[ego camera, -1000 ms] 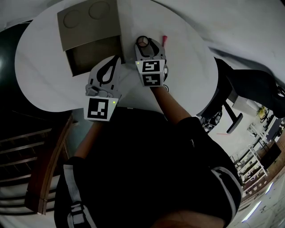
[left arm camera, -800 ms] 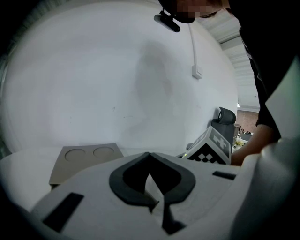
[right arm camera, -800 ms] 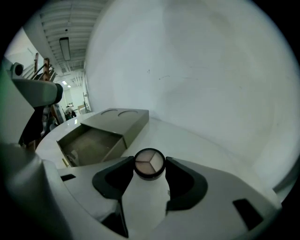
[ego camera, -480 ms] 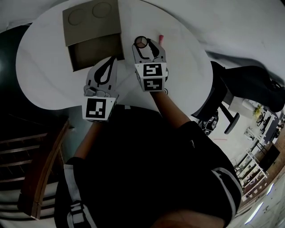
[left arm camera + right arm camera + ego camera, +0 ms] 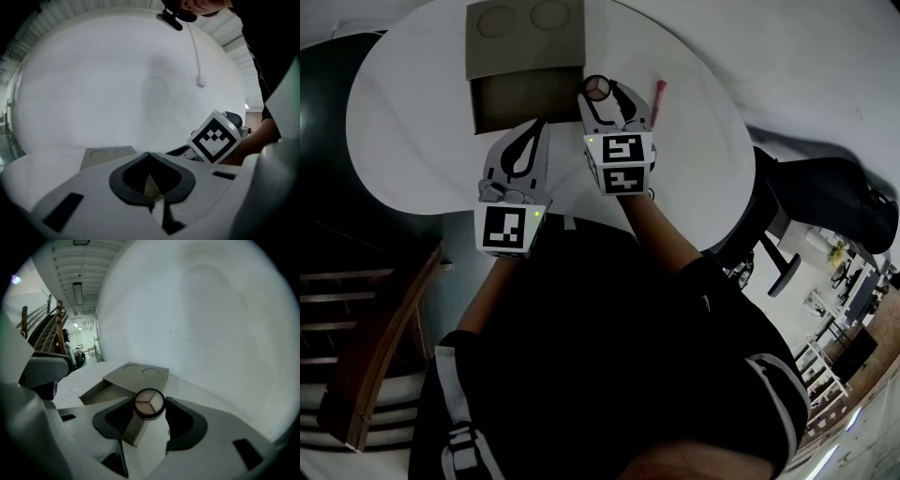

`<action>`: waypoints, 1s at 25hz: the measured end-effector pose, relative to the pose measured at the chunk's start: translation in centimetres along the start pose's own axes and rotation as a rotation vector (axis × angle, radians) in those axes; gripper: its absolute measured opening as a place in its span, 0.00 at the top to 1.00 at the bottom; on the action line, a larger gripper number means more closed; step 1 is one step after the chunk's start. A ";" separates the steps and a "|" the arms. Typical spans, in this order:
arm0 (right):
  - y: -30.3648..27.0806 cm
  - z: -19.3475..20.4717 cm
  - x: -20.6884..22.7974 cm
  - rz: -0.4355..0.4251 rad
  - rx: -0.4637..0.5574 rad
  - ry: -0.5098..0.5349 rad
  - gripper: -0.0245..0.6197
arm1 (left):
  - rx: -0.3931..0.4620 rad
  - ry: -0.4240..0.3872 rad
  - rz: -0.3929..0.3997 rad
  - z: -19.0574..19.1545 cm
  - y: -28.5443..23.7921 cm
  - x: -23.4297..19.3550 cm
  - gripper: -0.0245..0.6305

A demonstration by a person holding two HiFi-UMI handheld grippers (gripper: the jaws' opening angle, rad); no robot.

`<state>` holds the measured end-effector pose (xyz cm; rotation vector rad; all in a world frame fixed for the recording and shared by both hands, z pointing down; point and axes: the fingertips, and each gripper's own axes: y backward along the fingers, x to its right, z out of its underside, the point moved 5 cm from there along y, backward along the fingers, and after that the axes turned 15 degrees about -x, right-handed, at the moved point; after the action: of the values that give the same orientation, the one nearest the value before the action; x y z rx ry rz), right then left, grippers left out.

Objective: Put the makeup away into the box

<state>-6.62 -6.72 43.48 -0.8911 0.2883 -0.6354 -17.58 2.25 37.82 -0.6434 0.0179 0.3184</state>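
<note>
Closer to the box (image 5: pixel 525 42) now, right gripper (image 5: pixel 606 97) pinches the compact (image 5: pixel 149 404); left gripper (image 5: pixel 540 126) closed.

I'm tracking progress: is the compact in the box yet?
No, the compact is gripped between the jaws of the right gripper, outside the box and its open drawer.
</note>
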 end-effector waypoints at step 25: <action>-8.0 -4.1 -14.4 -0.183 -0.078 0.299 0.61 | -0.040 0.158 -0.173 5.0 4.4 -10.9 0.95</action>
<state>-22.98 -4.06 46.98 -0.9032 0.5067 -0.9353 -29.69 5.38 40.50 -0.7039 0.1066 0.1011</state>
